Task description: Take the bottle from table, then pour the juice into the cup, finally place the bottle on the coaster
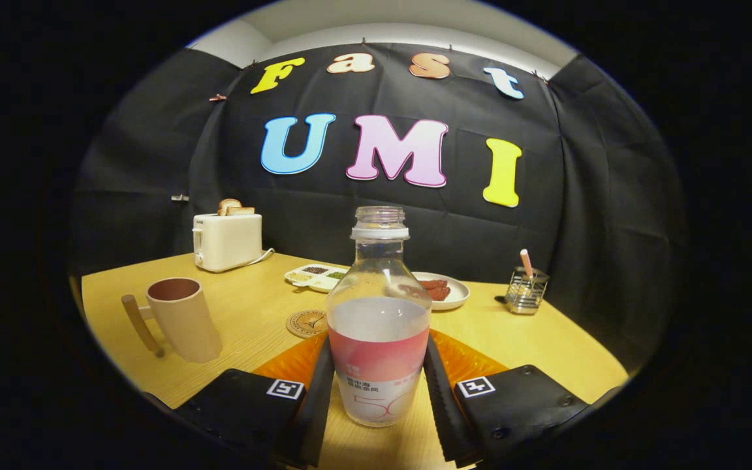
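We have the bottle (378, 320) upright between our fingers, gripper (378, 391) closed narrow on its sides; cup (182, 318) at ten o'clock, coaster (306, 323) just behind

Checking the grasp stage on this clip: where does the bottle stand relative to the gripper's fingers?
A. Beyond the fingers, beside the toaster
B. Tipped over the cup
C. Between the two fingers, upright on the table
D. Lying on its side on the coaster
C: the bottle stands upright and uncapped on the table between the fingers of the gripper, which flank its labelled lower half; whether they press on it cannot be told.
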The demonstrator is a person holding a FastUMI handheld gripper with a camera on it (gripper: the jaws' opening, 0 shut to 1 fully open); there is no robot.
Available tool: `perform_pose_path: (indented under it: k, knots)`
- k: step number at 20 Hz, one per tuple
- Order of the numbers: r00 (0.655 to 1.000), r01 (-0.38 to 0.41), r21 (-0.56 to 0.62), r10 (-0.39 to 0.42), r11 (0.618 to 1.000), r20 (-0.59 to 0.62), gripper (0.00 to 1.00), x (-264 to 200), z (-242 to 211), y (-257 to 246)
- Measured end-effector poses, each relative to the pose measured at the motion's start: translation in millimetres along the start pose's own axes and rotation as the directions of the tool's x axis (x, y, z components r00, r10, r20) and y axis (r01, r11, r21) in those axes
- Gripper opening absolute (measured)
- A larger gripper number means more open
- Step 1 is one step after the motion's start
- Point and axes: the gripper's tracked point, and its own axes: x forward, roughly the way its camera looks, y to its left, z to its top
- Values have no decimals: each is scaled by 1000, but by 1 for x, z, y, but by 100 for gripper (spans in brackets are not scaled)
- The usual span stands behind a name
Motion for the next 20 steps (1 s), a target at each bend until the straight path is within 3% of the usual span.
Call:
perform_pose_path:
  k: [5,9,16,20]
  knots:
    - [1000,22,-221,-23,975,-5,70,-3,48,8]
    - [1000,-20,-403,12,915,-23,70,-2,70,31]
    - [998,-44,-672,10,739,-54,69,-3,75,68]
    - [996,-73,-771,8,633,-88,69,4,68,83]
